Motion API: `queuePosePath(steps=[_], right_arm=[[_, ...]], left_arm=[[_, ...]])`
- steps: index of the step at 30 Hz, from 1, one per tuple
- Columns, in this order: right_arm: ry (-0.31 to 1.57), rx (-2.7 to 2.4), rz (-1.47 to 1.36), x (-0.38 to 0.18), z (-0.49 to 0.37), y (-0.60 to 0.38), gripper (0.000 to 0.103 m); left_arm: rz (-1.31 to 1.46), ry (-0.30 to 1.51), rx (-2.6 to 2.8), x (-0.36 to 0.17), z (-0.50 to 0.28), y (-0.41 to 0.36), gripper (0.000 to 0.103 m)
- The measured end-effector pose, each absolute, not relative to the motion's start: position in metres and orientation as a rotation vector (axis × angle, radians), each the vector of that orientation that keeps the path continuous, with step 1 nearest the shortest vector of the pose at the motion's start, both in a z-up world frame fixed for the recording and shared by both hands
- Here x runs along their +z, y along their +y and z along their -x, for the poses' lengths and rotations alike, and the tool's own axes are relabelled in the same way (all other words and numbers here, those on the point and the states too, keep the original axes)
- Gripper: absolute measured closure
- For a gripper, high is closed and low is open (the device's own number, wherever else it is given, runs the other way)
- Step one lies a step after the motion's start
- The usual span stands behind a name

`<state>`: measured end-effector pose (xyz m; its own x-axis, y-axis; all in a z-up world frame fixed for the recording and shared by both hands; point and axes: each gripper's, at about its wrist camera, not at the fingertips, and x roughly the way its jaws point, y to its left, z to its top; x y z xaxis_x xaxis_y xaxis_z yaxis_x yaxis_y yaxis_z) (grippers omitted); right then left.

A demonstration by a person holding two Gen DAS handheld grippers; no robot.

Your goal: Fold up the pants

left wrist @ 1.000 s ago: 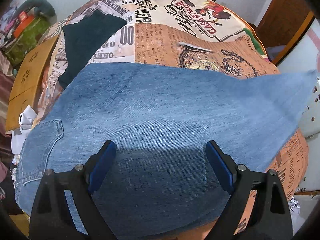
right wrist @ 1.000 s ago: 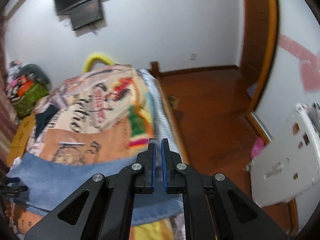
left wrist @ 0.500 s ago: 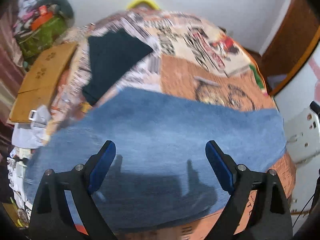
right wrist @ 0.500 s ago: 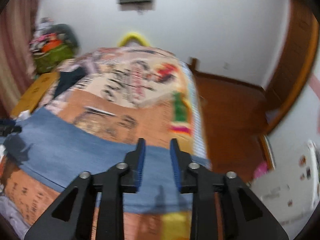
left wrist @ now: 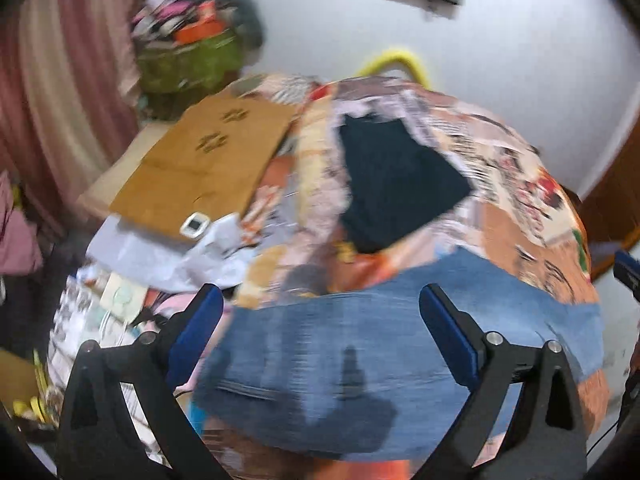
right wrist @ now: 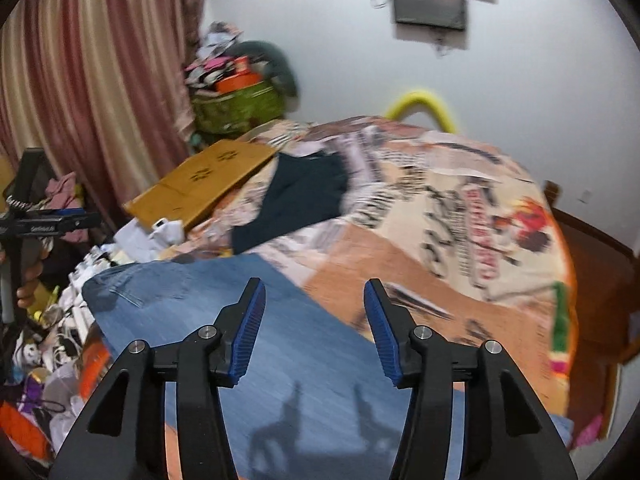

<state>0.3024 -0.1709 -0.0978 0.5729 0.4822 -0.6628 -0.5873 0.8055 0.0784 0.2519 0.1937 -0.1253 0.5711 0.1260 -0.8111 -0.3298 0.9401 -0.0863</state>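
The blue jeans (left wrist: 400,344) lie flat across the near end of the bed, folded lengthwise; they also show in the right wrist view (right wrist: 280,344). My left gripper (left wrist: 320,316) is open and empty, held above the jeans' left part. My right gripper (right wrist: 314,312) is open and empty, held above the jeans' far edge. Both cast shadows on the denim. The left gripper also shows in the right wrist view (right wrist: 48,224) at the far left.
The bed has a printed patchwork cover (right wrist: 460,240). A folded dark garment (left wrist: 396,184) lies farther up the bed. A cardboard sheet (left wrist: 200,168) and cluttered papers (left wrist: 168,252) sit at the left. A wall and TV (right wrist: 428,0) stand behind.
The right gripper opened and let go of the jeans' end, which now lies flat. Both grippers lifted and swung left, away from the denim.
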Motion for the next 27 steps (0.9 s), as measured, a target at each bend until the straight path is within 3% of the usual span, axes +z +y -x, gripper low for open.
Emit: queuePosePath(steps=[8,10,16,18,20,21,22,24,27], right_arm=[[0.865,0.711,0.18,-0.143,-0.339,-0.089,0.053],[0.906,0.721,0.192,-0.156,-0.35,-0.073,0.053],[1.052,0.74,0.172,-0.198,-0.389,-0.04,0.053],[1.081,0.738,0.174,-0.208,-0.4,-0.033,0.053],[1.096,0.742,0.169,-0.215,-0.407,-0.028,0.053],[1.108,0.759,0.159,-0.218,-0.408,-0.026,0.055],[1.121,0.779,0.145,-0.221,-0.408,-0.025,0.066],[1.147,0.812,0.14,-0.227,-0.405,-0.021,0.079],[1.112,0.775,0.172,-0.228,-0.4,-0.018,0.089]], left_arm=[[0.387,1.139,0.322,-0.22,-0.258,0.291,0.004],[0.444,1.186,0.288,-0.244,-0.258,0.301,0.01],[0.538,1.343,0.162,-0.299,-0.27,0.298,0.037],[0.572,1.352,0.139,-0.307,-0.27,0.296,0.053],[0.591,1.331,0.152,-0.306,-0.269,0.294,0.057],[0.586,1.316,0.167,-0.303,-0.269,0.293,0.064],[0.565,1.304,0.184,-0.3,-0.268,0.291,0.069],[0.48,1.278,0.227,-0.292,-0.268,0.284,0.1],[0.352,1.228,0.256,-0.283,-0.267,0.276,0.1]])
